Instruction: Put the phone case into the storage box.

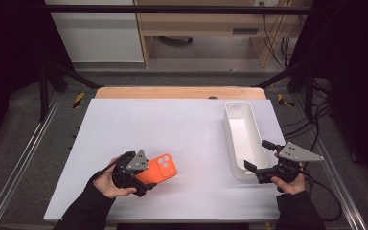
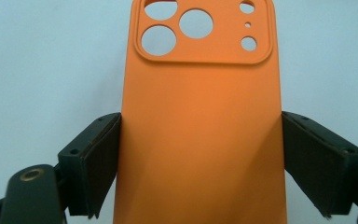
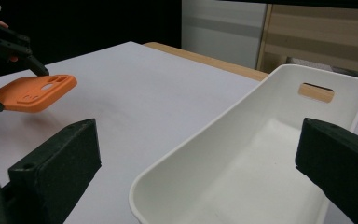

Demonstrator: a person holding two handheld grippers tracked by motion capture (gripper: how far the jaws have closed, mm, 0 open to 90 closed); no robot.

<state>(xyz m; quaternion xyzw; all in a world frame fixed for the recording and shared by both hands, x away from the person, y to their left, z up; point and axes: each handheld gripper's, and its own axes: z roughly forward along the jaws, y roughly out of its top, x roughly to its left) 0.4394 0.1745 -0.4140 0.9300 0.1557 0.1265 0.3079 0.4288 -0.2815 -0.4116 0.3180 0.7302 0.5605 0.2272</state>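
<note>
Holding item: flat orange silicone phone case (image 2: 198,121), camera cut-outs outward, clamped across its width by the left gripper (image 1: 133,178) and carried clear of the white tabletop (image 1: 182,124), near its front-left. Right gripper (image 1: 258,171) — jaws wide, nothing held — waited at the near end of the long white plastic bin (image 1: 242,134). Advised handling: keep the case level, clear the rim, release low inside.

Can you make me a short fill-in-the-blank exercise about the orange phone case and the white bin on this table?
1. The left gripper holds a soft orange phone ____ by its two long edges.
2. The long white plastic bin beside the right gripper is ____ inside.
3. The right gripper's jaws stand ____, gripping nothing.
4. The orange thing has round camera ____ at its far end.

Missing words: case; empty; open; holes
</note>
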